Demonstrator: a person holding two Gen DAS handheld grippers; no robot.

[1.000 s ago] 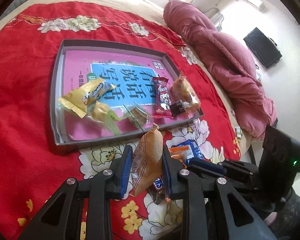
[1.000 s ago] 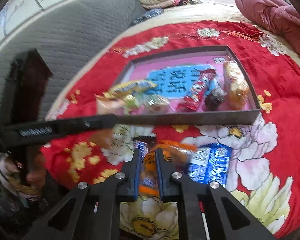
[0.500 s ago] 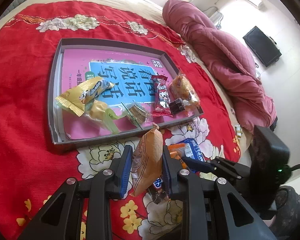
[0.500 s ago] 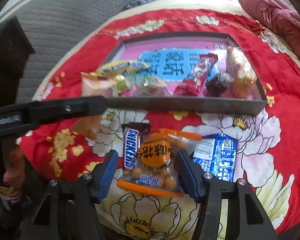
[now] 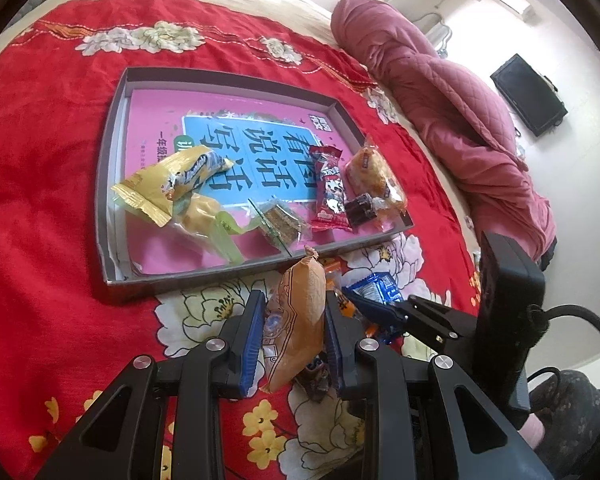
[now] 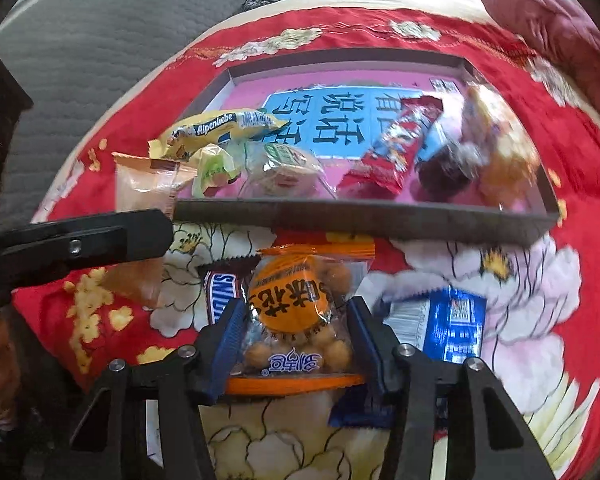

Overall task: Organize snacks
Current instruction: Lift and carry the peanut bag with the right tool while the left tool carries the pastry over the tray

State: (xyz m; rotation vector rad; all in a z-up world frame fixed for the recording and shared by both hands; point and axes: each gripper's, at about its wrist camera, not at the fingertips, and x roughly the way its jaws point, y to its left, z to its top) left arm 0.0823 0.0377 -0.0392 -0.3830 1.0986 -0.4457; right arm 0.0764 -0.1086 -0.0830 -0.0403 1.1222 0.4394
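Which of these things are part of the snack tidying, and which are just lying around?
Part of the job:
- tan snack packet
- peanut bag
- Snickers bar
- blue packet
- tray

Lying about:
- pink quilt
- red floral blanket
- wall screen

Red floral bedspread (image 5: 40, 168), pink quilt (image 5: 452, 92), wall-mounted screen (image 5: 528, 96), grey headboard (image 6: 100, 32)

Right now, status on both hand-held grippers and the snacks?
Left hand-held gripper shut on tan snack pouch. Right hand-held gripper closing around orange peanut packet, pads not clearly pressing. Grey cardboard tray ahead, unobstructed.
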